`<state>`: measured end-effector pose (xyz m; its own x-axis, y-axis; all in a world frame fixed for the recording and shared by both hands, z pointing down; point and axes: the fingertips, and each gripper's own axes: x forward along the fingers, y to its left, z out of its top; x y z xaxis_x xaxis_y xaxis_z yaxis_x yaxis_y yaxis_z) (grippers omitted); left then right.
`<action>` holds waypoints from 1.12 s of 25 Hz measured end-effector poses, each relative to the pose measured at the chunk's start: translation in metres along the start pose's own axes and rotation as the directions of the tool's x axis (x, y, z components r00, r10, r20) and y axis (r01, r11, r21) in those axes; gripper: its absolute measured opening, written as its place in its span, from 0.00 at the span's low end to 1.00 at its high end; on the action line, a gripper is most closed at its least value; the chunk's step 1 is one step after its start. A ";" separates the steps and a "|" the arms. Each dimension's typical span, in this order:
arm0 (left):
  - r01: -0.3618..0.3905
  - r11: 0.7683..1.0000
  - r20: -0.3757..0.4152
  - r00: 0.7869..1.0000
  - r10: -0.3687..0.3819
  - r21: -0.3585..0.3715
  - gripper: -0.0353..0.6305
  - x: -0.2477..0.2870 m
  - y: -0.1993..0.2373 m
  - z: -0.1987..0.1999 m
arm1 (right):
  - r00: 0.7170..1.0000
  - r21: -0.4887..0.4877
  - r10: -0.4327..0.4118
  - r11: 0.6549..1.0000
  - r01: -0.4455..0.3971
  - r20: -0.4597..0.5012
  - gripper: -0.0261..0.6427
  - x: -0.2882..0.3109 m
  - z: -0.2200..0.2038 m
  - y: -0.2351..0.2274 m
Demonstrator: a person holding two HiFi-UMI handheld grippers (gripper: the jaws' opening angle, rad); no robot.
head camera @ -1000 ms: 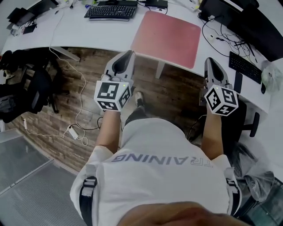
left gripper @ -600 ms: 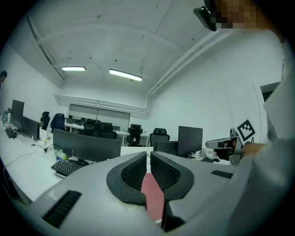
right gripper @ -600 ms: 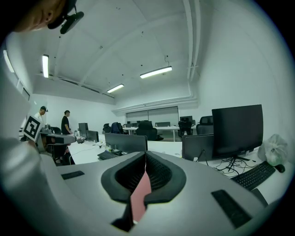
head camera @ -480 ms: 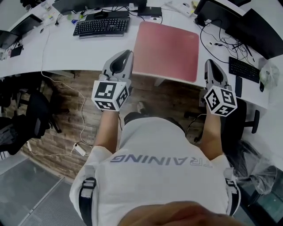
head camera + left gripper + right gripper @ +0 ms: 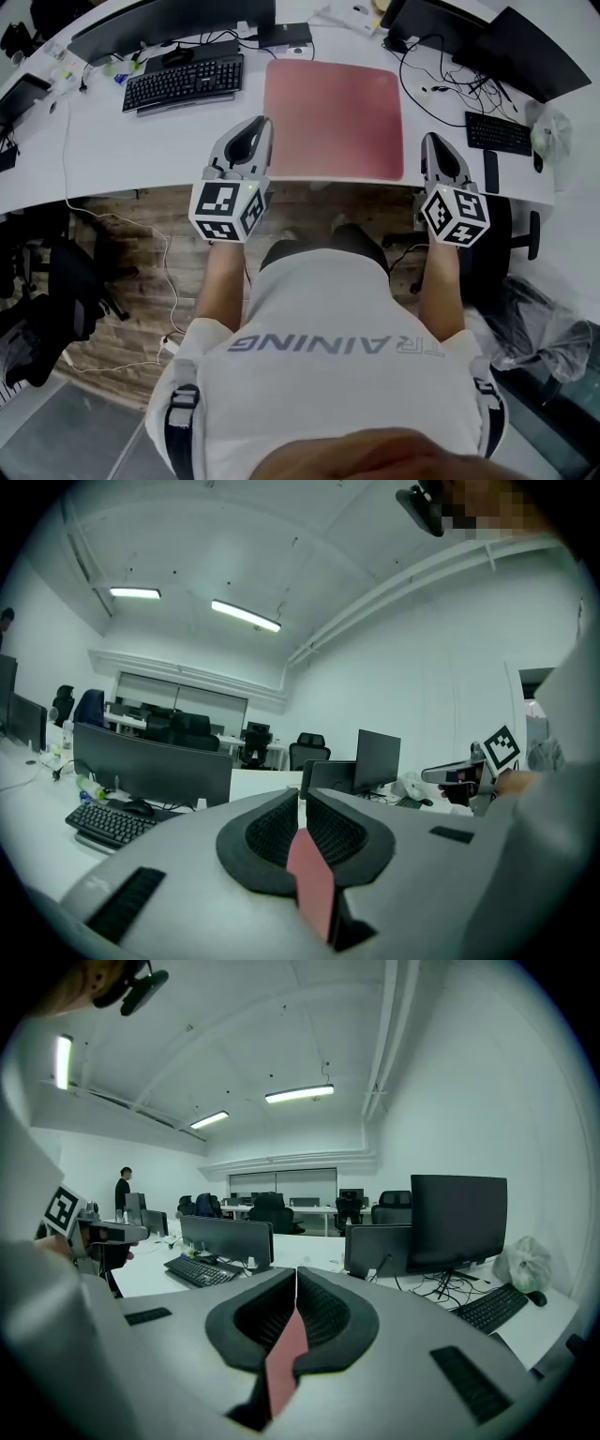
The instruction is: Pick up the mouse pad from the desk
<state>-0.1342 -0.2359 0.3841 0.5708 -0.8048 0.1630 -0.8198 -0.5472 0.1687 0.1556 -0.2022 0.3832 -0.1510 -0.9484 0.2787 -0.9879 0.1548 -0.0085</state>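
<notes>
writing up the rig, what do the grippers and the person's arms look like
Both the left gripper and right gripper are grey tapered shells with a dark oval recess and black ribbed pads. Each carries a white cube of black square markers. The person wears a white short-sleeved T-shirt with grey lettering.

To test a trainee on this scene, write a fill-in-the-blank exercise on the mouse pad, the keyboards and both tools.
The red mouse pad lies flat on the white ___. In the head view, the keyboard nearer the left tool lies on the pad's ___ side. The jaws of the left tool and of the right tool are ___.
Missing words: desk; left; shut.
</notes>
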 end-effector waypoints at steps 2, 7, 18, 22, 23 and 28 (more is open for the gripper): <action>-0.004 1.000 -0.015 1.000 0.004 -0.002 0.13 0.010 0.005 -0.003 | 1.000 0.016 -0.010 1.000 0.010 -0.004 0.08 0.008 -0.004 -0.007; -0.025 1.000 -0.055 0.998 0.025 -0.005 0.13 0.037 0.018 -0.014 | 0.999 0.021 -0.019 1.000 0.020 -0.041 0.08 0.040 -0.018 -0.026; -0.116 0.993 -0.263 0.959 0.104 -0.030 0.37 0.117 0.047 -0.077 | 0.949 0.019 -0.034 0.999 0.042 -0.314 0.34 0.134 -0.098 -0.093; -0.166 0.986 -0.413 0.898 0.152 0.003 0.46 0.146 0.059 -0.134 | 0.909 0.052 0.008 0.999 0.015 -0.416 0.41 0.166 -0.144 -0.111; -0.177 0.984 -0.446 0.880 0.166 0.019 0.46 0.152 0.063 -0.147 | 0.899 0.060 0.022 0.998 0.004 -0.437 0.41 0.172 -0.154 -0.114; -0.269 0.963 -0.555 0.804 0.212 -0.022 0.48 0.158 0.091 -0.201 | 0.846 0.076 0.074 0.996 -0.040 -0.527 0.41 0.195 -0.203 -0.109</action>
<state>-0.1089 -0.3665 0.6209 0.3108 -0.6359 0.7065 -0.9420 -0.3053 0.1396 0.2408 -0.3483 0.6333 -0.1828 -0.6455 0.7416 -0.9809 0.1710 -0.0930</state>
